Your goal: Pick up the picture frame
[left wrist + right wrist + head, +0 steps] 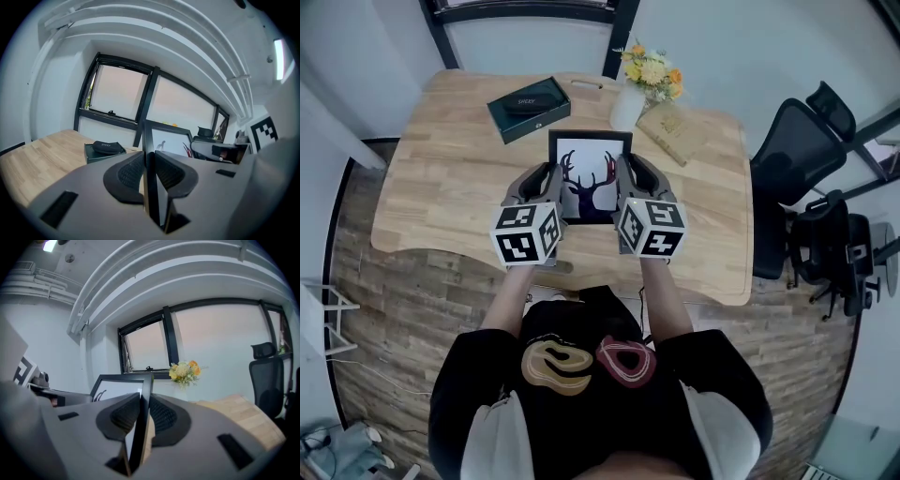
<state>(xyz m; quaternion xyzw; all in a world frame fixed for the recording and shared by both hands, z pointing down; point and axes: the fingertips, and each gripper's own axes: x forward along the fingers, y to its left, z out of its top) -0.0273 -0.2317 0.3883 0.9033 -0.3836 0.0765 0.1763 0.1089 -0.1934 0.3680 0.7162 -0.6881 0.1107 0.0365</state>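
Note:
A black picture frame (589, 150) with a deer silhouette print hangs above the wooden table (441, 178), held between both grippers. My left gripper (551, 184) is shut on the frame's left edge (149, 154), which runs between its dark pads (130, 174). On the opposite side, my right gripper (622, 180) is shut on the right edge (143, 408), pressed between its pads (161, 417). Seen from the head view, the frame is tilted with its top away from me. Its lower part is hidden behind the grippers' marker cubes.
A dark green box (529, 108) with a black case on top lies at the table's back left. A white vase of yellow flowers (639, 84) and a tan book (680, 131) sit at the back right. Black office chairs (811, 187) stand to the right of the table.

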